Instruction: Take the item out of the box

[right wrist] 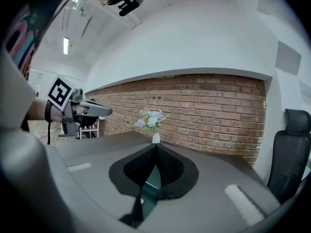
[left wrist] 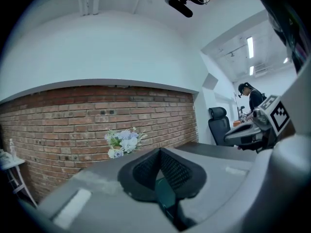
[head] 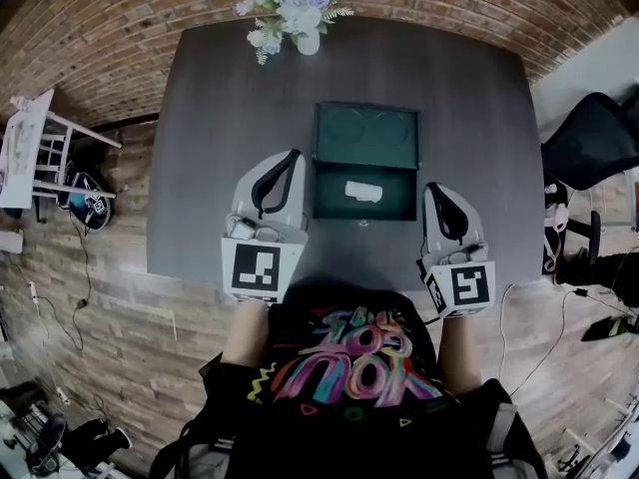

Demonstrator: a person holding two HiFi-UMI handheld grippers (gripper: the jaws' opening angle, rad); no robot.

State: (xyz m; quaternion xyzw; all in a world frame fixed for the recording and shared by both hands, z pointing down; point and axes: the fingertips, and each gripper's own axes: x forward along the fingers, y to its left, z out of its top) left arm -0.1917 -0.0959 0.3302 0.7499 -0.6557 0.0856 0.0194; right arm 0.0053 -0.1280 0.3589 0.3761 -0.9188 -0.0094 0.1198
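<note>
An open dark green box [head: 329, 196] lies in the middle of the grey table [head: 220, 118], its lid [head: 365, 136] folded back on the far side. A small white item [head: 363, 191] rests inside the box. My left gripper [head: 294, 155] hovers just left of the box, jaws shut and empty. My right gripper [head: 435, 189] sits just right of the box, also shut and empty. In the left gripper view the jaws [left wrist: 160, 152] meet at the tips, with a sliver of green box [left wrist: 165, 193] below. The right gripper view shows the same closed tips [right wrist: 155, 147] above the green box [right wrist: 149, 181].
A white vase of pale flowers [head: 290, 13] stands at the table's far edge. A black office chair [head: 589, 143] is to the right and a white rack [head: 35, 153] to the left. A brick wall runs behind the table. A person [left wrist: 252, 101] stands far off.
</note>
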